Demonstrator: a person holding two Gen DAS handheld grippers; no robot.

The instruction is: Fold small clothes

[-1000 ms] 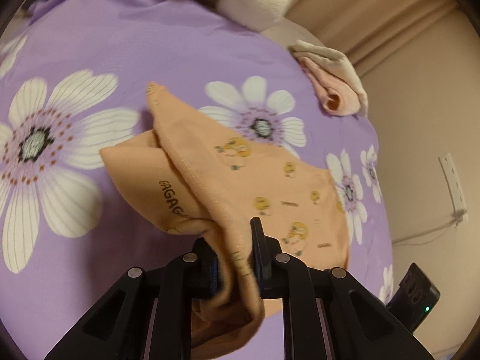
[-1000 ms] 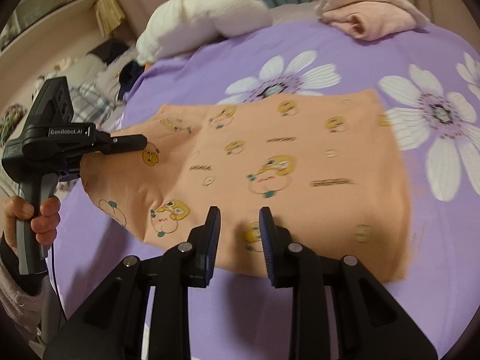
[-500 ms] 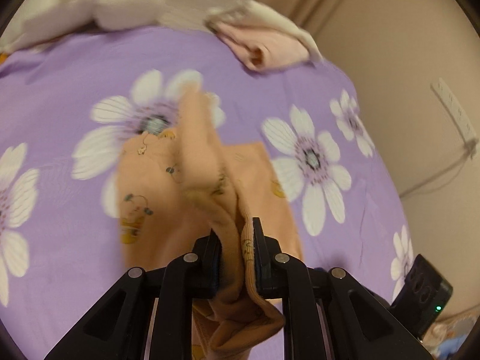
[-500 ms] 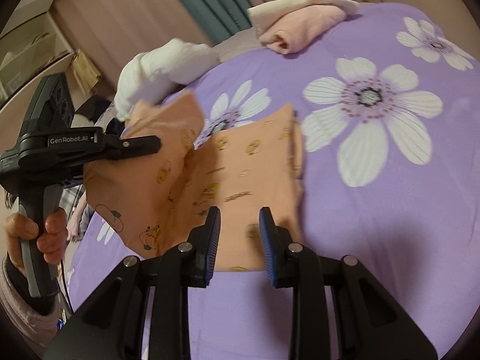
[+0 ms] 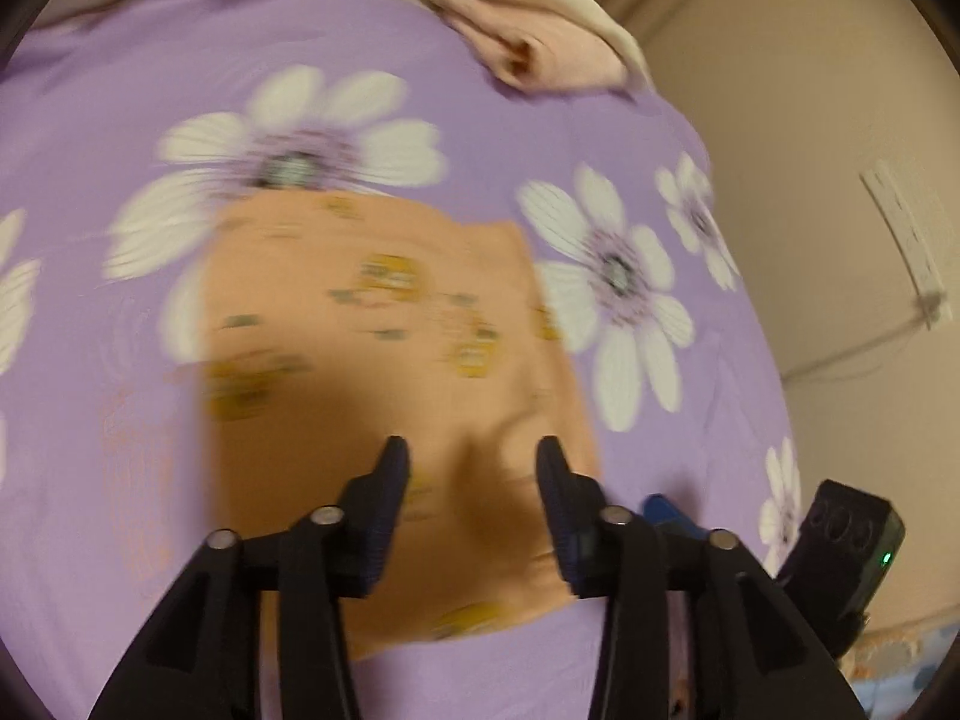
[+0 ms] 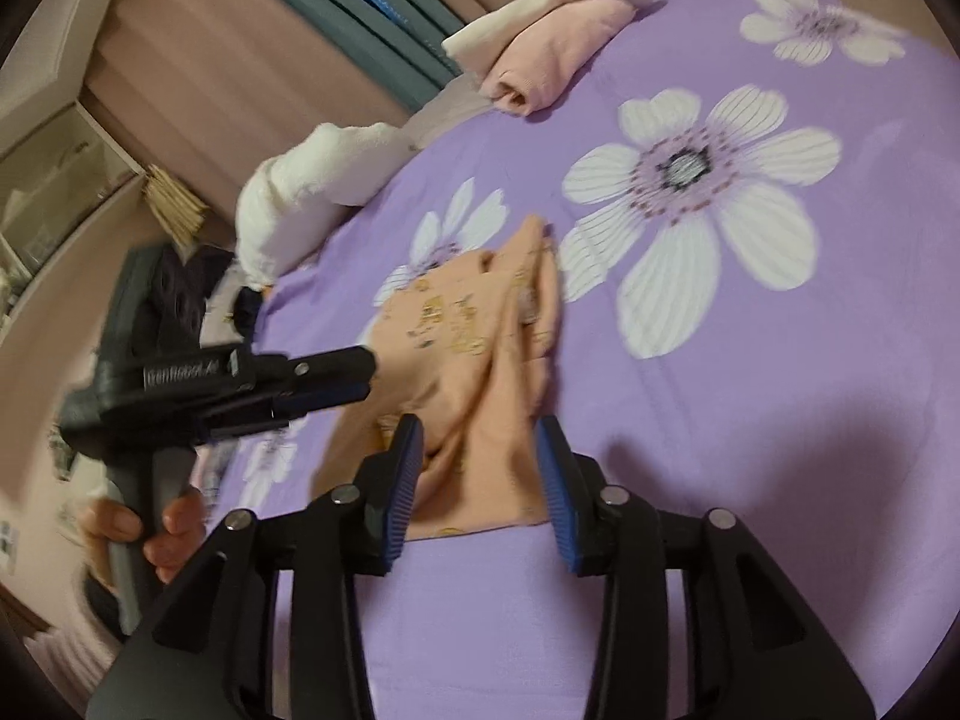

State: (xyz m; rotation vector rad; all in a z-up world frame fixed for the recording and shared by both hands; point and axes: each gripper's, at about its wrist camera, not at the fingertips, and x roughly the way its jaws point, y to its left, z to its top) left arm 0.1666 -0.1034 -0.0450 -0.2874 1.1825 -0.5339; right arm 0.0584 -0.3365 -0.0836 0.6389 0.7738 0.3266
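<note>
A small orange garment with yellow cartoon prints (image 5: 384, 360) lies folded over on the purple flowered bedspread (image 5: 120, 60). My left gripper (image 5: 474, 468) is open just above its near part and holds nothing; the view is blurred. In the right wrist view the garment (image 6: 474, 360) lies bunched in front of my right gripper (image 6: 480, 450), which is open with its fingers on either side of the near edge. The left gripper (image 6: 336, 378) shows there at the garment's left side, held by a hand (image 6: 150, 534).
A folded pink and cream cloth stack (image 5: 540, 42) lies at the far edge of the bed, also in the right wrist view (image 6: 552, 42). A white rolled towel (image 6: 306, 180) lies at the back left. A wall socket and cable (image 5: 912, 264) are on the right.
My left gripper has carried the raised flap across, opened and let it go, so the garment now lies folded. My right gripper has opened wider and moved closer to the garment's near edge.
</note>
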